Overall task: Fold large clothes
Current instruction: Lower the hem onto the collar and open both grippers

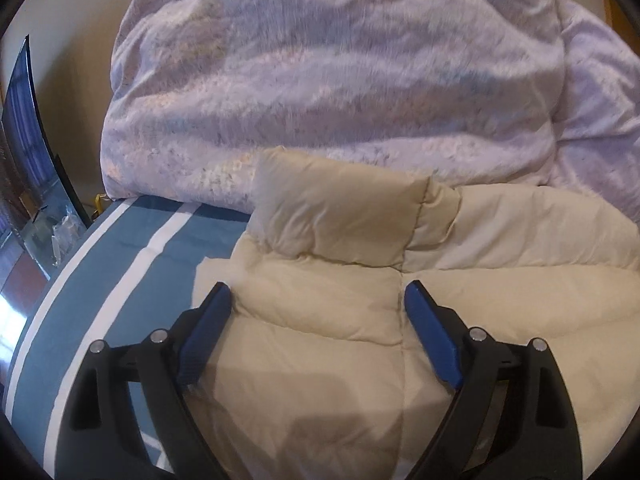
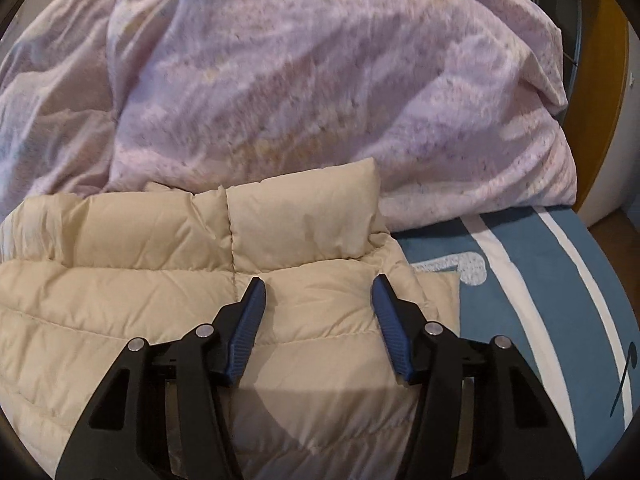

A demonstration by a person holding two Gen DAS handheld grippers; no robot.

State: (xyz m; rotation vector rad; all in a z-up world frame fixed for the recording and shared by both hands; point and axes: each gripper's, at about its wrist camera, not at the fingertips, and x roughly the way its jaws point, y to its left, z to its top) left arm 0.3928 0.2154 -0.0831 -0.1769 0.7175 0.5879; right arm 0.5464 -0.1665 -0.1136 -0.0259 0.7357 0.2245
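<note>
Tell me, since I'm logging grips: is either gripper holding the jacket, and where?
Nothing is held. Left gripper and right gripper hover open over the beige puffer jacket.

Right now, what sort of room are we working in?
Most likely a bedroom: the cream puffer jacket lies on a blue-and-white striped bedsheet, with a bunched lilac duvet behind it.

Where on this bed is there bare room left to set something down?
Bare blue-and-white striped sheet shows left of the cream puffer jacket, below the lilac duvet. A second strip lies right of the jacket. The middle and back are crowded with jacket and duvet.
</note>
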